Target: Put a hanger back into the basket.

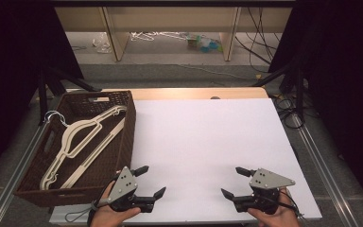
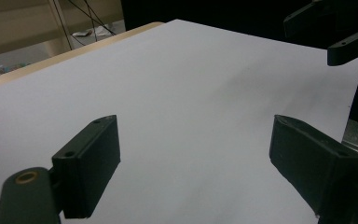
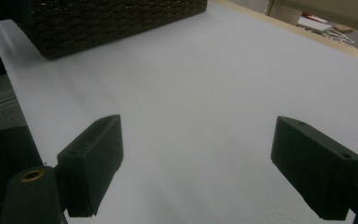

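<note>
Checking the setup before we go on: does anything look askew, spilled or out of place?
Mostly tidy. The cream hangers lie slantwise in the brown wicker basket, one hook poking over its left rim. Both the left gripper and right gripper are open over the white table.

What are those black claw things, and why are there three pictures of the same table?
The claws are grabbing tools. A person holds one in each hand: the left gripper and the right gripper. Both are open and hold nothing. One picture comes from a camera high above, looking down on the table. The other two come from small cameras riding on each tool, so you see its own two black jaws poking up from the bottom. On the table lies a white sheet. At the left stands a brown woven basket with cream clothes hangers lying inside.
</note>
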{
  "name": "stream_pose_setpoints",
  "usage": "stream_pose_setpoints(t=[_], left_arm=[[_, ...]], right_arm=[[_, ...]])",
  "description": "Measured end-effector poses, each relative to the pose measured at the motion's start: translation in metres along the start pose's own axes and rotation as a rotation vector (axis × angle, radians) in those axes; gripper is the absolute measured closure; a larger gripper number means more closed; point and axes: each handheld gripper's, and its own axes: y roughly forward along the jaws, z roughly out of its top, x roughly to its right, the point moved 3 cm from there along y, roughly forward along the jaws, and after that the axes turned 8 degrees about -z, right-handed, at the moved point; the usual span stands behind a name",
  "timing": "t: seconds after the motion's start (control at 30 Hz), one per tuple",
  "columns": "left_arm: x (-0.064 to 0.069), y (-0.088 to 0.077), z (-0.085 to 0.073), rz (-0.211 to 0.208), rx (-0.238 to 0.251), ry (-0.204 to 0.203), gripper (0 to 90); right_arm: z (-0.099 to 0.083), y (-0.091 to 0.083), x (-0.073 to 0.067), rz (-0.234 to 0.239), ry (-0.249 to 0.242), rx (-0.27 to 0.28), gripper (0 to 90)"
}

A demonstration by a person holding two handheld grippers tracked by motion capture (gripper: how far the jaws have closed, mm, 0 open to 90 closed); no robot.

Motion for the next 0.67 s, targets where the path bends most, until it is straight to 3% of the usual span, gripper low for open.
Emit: stream_pose_setpoints(t=[0.2,0.67], left_arm=[[0.0009,0.0012,-0.0004,-0.015,0.005,-0.006,16.1],[0.0004,0.0023,-0.0026,0.004,-0.012,0.012,16.1]], right_arm=[[-0.0005,0.0014,-0.0005,0.006,-0.008,-0.001,17.7],[-0.0010,0.0031,-0.0012,0.016,-0.007,0.003,17.7]])
